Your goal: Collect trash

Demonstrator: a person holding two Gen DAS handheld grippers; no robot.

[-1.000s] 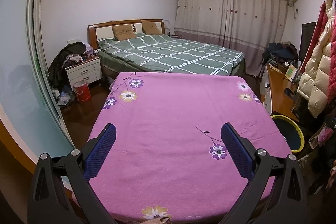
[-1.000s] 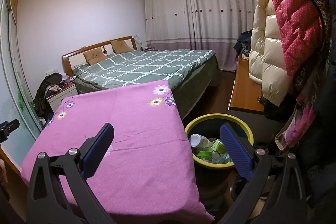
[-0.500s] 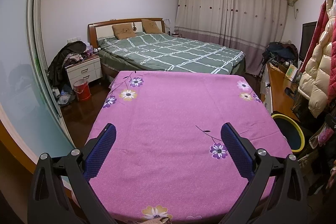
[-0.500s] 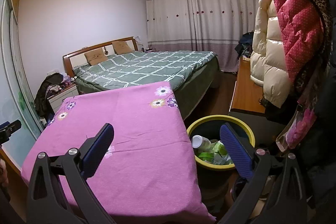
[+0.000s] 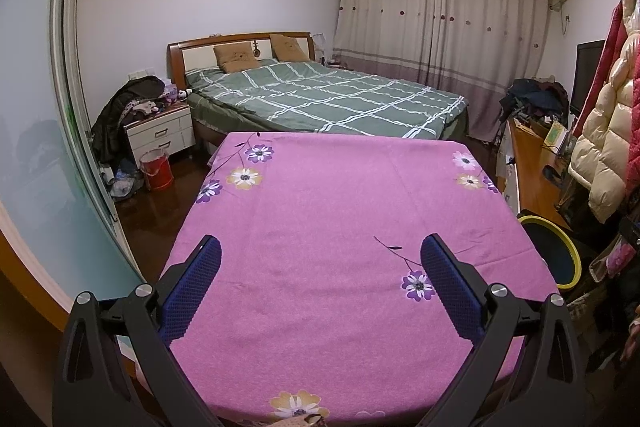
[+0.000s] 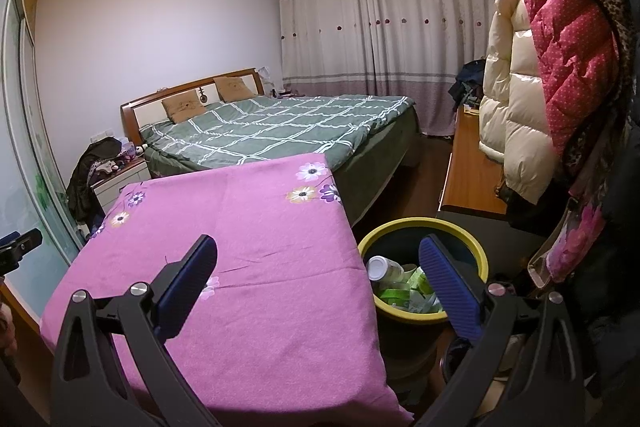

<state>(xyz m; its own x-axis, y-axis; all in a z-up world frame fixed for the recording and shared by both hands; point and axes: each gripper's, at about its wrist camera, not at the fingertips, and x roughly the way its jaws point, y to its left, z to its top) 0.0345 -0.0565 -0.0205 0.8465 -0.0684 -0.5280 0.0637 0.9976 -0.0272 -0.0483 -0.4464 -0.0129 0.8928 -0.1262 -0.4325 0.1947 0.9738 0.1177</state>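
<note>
**Both grippers wide open over the pink tabletop, trash sitting in the bin**

Starting at the left of the left wrist view: a nightstand (image 5: 160,131) piled with dark clothes, and a red bucket (image 5: 157,169) on the floor just in front of it. Next along, the bed (image 5: 328,99) with its green checked cover and two brown pillows at the headboard, curtains (image 5: 440,19) drawn behind it. Down in front, the left gripper (image 5: 320,283) hovers over the tabletop (image 5: 340,227), which is draped in a pink flowered cloth. Its blue pads are spread far apart and there is nothing between them. Off the tabletop's right edge, the bin (image 5: 560,255) shows its yellow rim, with coats hanging further right.

Over to the right wrist view, again from the left: a black part of the left gripper pokes in at the frame edge, then the pink tabletop (image 6: 240,247) fills the middle. The right gripper (image 6: 320,283) hangs over the tabletop's right edge, jaws fully apart and empty; its left pad is above the cloth, its right pad above the bin (image 6: 400,227). The bin stands on the floor, just beside the tabletop. Inside it lies the trash (image 6: 400,287): a white bottle on its side and green-and-white packaging heaped beneath it. Far right, a cream puffer coat (image 6: 516,115) and a red dotted one (image 6: 568,27) hang above a wooden desk (image 6: 464,179).
</note>
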